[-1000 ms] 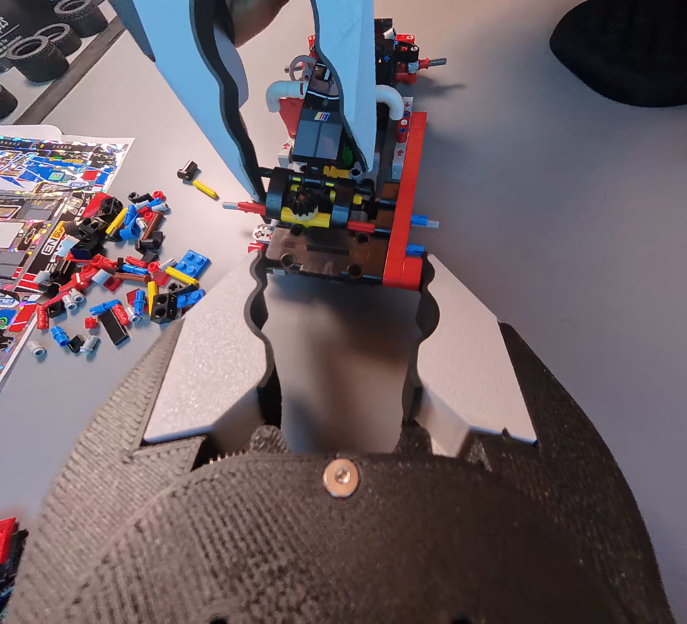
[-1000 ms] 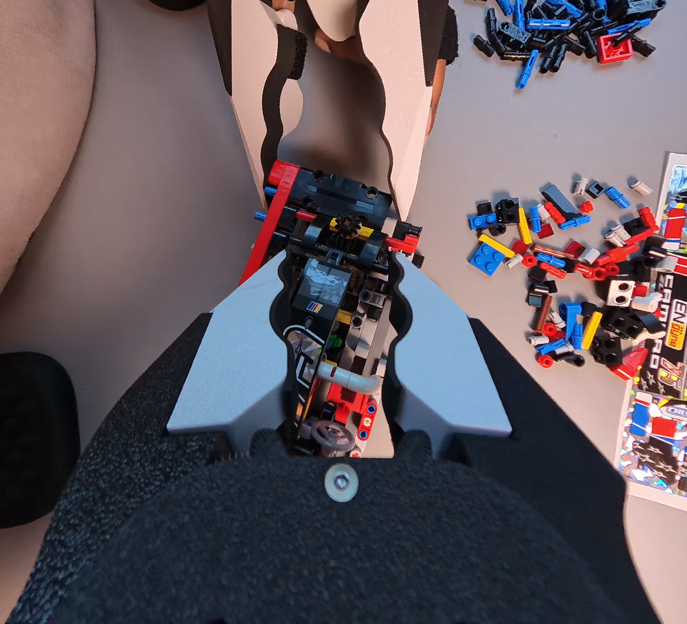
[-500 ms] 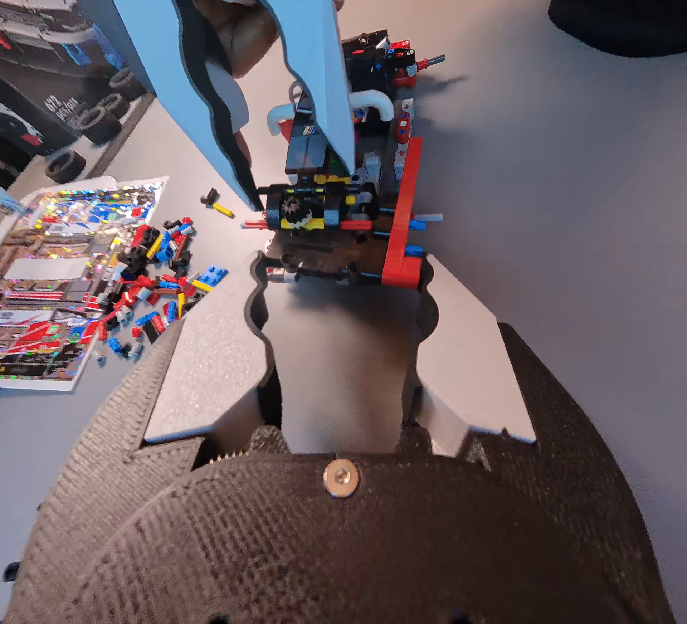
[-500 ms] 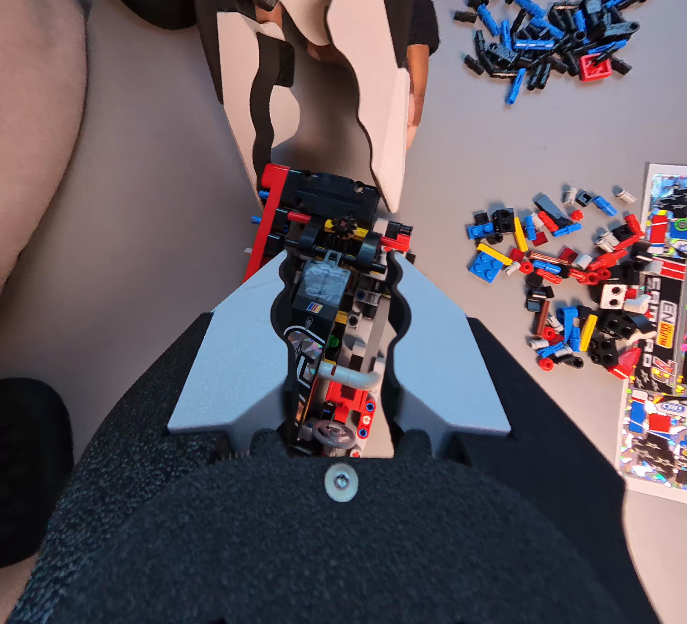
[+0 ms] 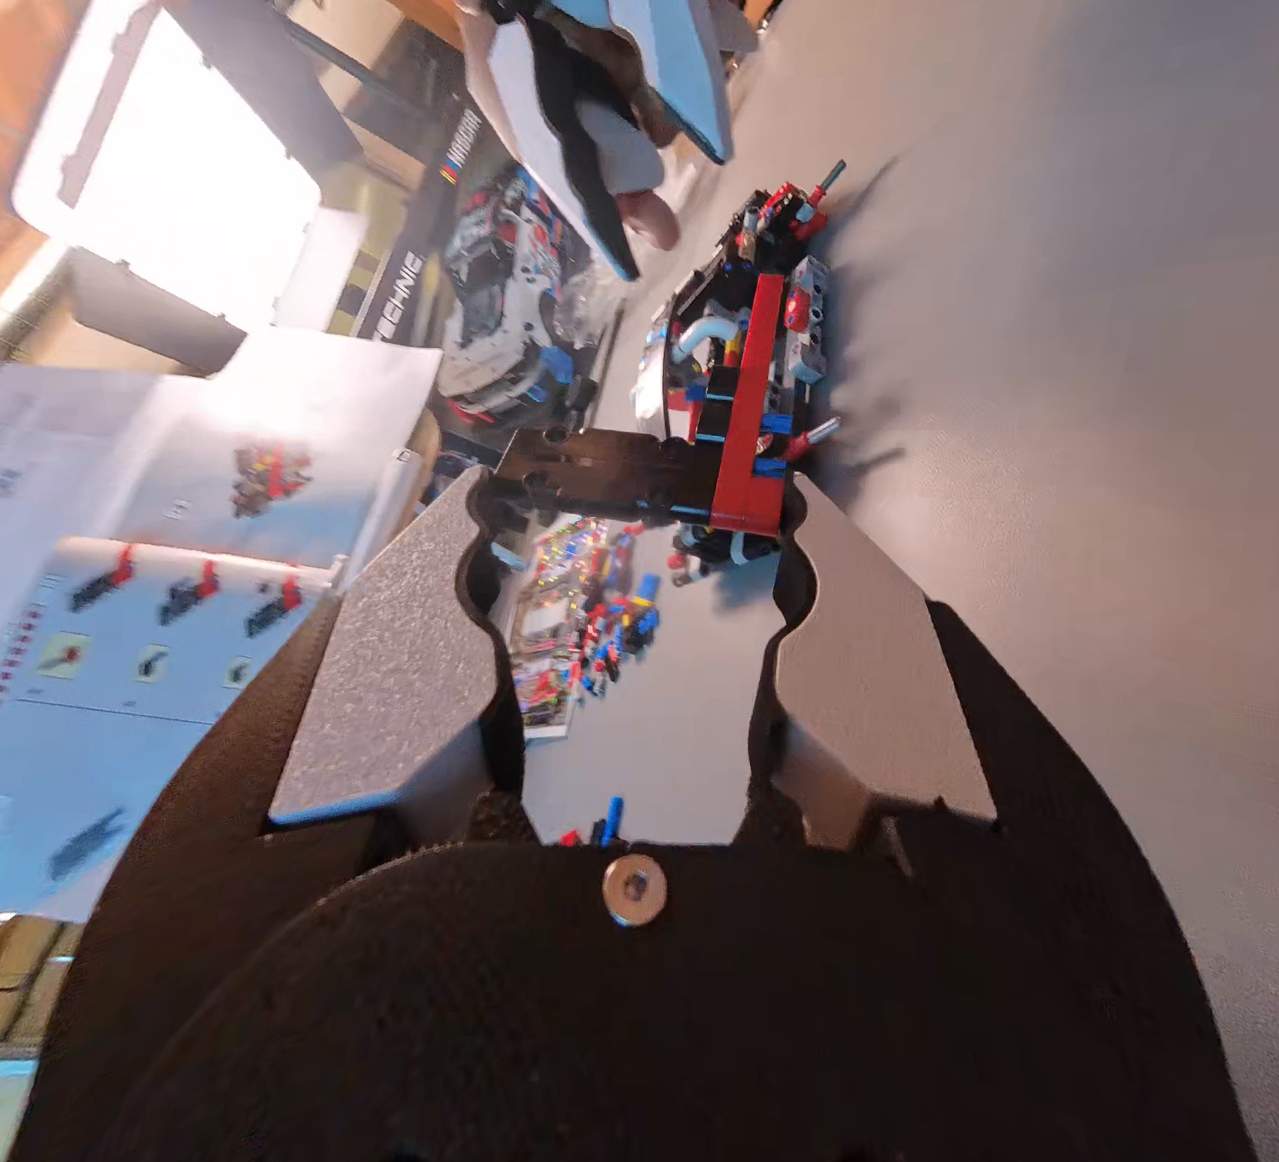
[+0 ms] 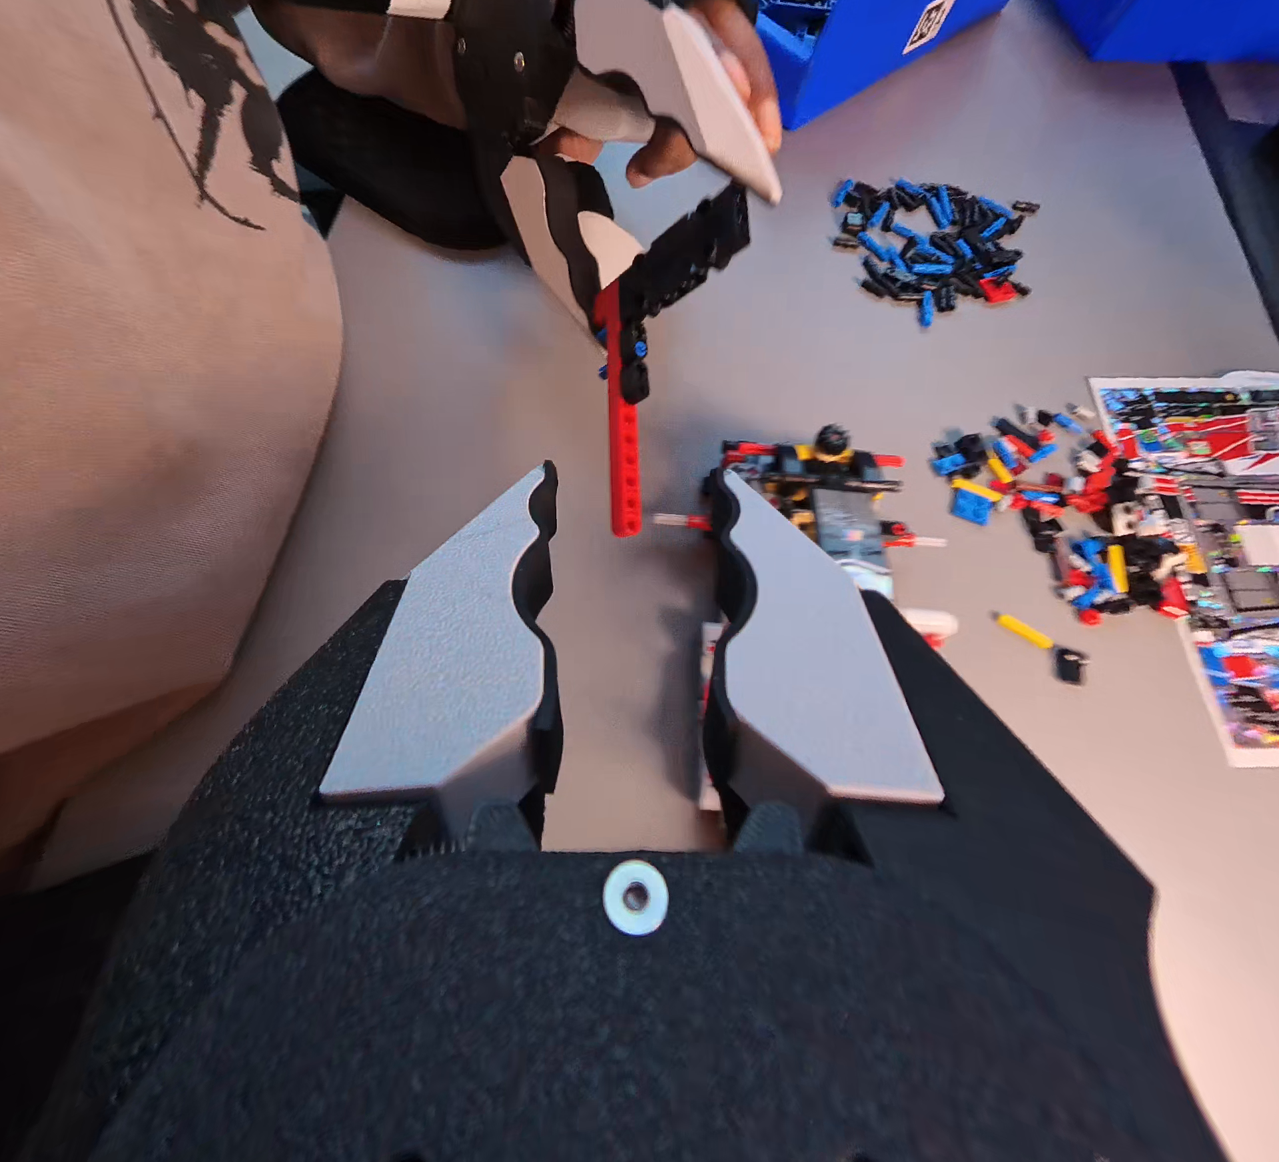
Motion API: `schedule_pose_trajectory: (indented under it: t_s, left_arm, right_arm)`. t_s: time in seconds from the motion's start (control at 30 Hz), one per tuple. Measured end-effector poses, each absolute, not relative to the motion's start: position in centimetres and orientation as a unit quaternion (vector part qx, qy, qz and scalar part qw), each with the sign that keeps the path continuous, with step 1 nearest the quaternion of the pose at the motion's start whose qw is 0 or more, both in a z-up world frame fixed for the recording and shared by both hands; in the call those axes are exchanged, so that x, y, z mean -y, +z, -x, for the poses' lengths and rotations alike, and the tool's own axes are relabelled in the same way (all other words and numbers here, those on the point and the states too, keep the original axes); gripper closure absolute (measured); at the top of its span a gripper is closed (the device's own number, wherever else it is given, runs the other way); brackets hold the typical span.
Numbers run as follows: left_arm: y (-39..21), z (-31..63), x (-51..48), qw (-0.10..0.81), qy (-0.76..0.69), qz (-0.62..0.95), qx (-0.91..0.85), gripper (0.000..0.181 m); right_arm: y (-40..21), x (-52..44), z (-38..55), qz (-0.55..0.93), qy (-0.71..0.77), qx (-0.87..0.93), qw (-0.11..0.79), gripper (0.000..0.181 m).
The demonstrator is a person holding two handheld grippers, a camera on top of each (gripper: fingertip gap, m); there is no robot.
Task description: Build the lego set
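Your left gripper [image 5: 633, 509] is clamped on a black-and-red frame section [image 6: 664, 291], held above the grey table [image 6: 796, 326]. Your right gripper [image 6: 633, 485] is spread, holding nothing. The main lego assembly [image 6: 823, 492] lies on the table just beside its right finger.

The left wrist view is taken rolled sideways, close behind the left gripper [image 5: 633, 506], facing along the grey table [image 5: 1038, 506]. The right wrist view is taken from above the right gripper [image 6: 633, 506], angled downward. The lego assembly [image 6: 823, 499], loose pieces [image 6: 1080, 506] and both grippers are shared.
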State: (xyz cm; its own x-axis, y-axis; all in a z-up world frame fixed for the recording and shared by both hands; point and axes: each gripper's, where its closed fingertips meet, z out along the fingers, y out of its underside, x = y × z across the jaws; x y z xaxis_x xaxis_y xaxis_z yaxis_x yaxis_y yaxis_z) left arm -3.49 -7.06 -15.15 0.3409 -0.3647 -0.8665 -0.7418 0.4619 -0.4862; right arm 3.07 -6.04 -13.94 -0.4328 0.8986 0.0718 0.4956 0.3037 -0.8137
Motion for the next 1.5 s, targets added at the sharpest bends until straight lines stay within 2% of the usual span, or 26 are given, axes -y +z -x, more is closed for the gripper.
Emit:
schedule_pose_trajectory:
  t_s: [0.1, 0.2, 0.3, 0.43, 0.57, 0.67, 0.9, 1.5]
  left_arm:
    - [-14.0, 2.6, 7.7, 0.666, 0.174, 0.465, -0.556, 0.102]
    - [-13.6, 2.1, 7.8, 0.669, 0.188, 0.451, -0.560, 0.101]
    - [-13.8, 2.0, 7.6, 0.666, 0.180, 0.457, -0.561, 0.101]
    - [-15.2, 2.4, 6.5, 0.647, 0.087, 0.531, -0.540, 0.101]
    - [-17.7, 2.9, 4.6, 0.576, -0.082, 0.653, -0.484, 0.101]
    - [-19.4, 3.3, 3.3, 0.529, -0.151, 0.704, -0.449, 0.101]
    - [-21.2, 3.3, 2.2, 0.490, -0.156, 0.731, -0.449, 0.101]
    - [-21.5, 3.4, 1.6, 0.461, -0.166, 0.747, -0.449, 0.101]
  right_arm:
    - [-15.5, 7.0, -3.7, 0.482, 0.385, 0.739, 0.271, 0.141]
    - [-16.3, 8.0, -3.6, 0.490, 0.404, 0.723, 0.273, 0.152]
    - [-16.2, 7.9, -3.3, 0.488, 0.398, 0.715, 0.304, 0.173]
    - [-16.5, 7.6, -3.2, 0.501, 0.397, 0.708, 0.300, 0.174]
    - [-17.6, 5.6, -2.8, 0.540, 0.352, 0.705, 0.296, 0.174]
    - [-18.3, 4.1, -2.4, 0.568, 0.310, 0.703, 0.296, 0.174]
    - [-19.4, 2.9, -2.5, 0.600, 0.258, 0.705, 0.275, 0.173]
    - [-19.6, 2.0, -2.4, 0.636, 0.221, 0.690, 0.266, 0.169]
